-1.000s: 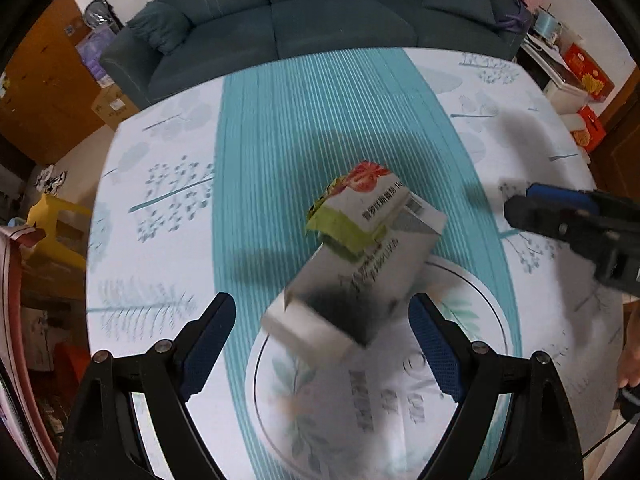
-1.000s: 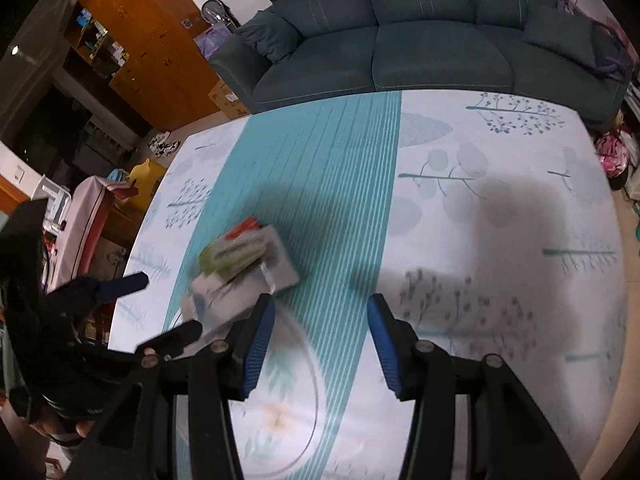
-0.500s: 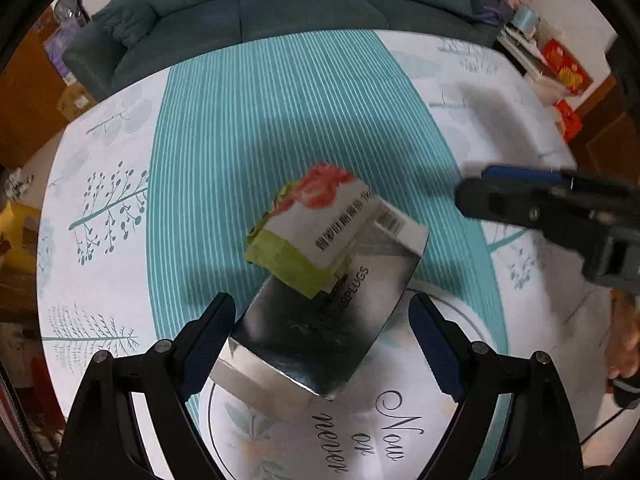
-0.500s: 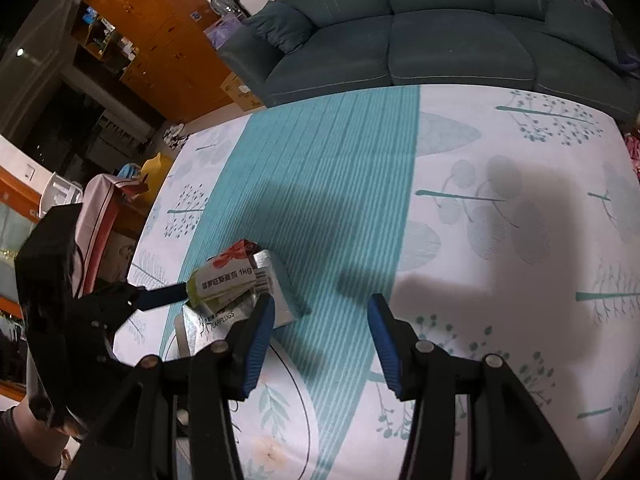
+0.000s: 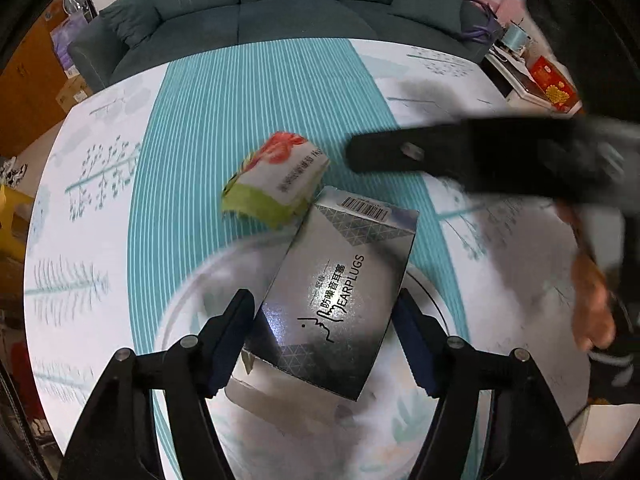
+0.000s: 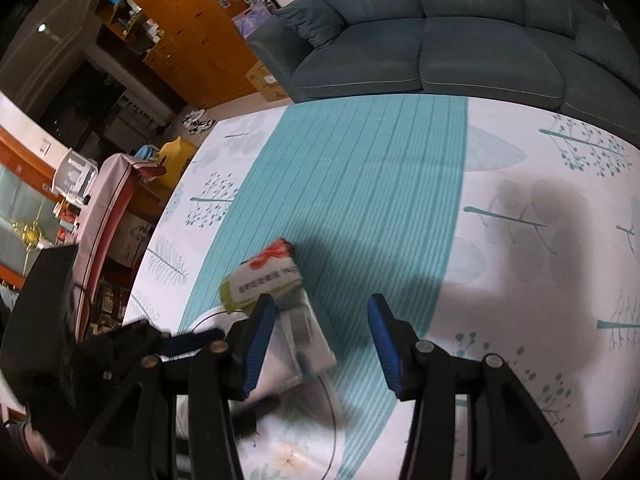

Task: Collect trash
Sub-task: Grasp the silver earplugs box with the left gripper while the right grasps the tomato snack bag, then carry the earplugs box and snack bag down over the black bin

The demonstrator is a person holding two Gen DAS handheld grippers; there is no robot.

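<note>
A silver earplugs box point(image 5: 340, 292) lies on the table, its near end between the blue pads of my left gripper point(image 5: 326, 338). The jaws stand wide, and contact with the box sides cannot be told. A crumpled white, green and red packet point(image 5: 276, 182) lies just beyond the box's far left corner. My right gripper point(image 6: 322, 338) is open and empty, hovering above the table beside the box point(image 6: 308, 340) and packet point(image 6: 262, 280). It shows blurred in the left wrist view point(image 5: 480, 152), just right of the packet.
The tablecloth point(image 5: 256, 100) is white with a teal striped band and a round printed motif under the box. A dark sofa point(image 5: 260, 8) stands beyond the table's far edge. Wooden cabinets point(image 6: 168, 40) and clutter are at the left.
My left gripper has moved forward, so the box now reaches between its pads. My right gripper has swung in leftward toward the packet and box.
</note>
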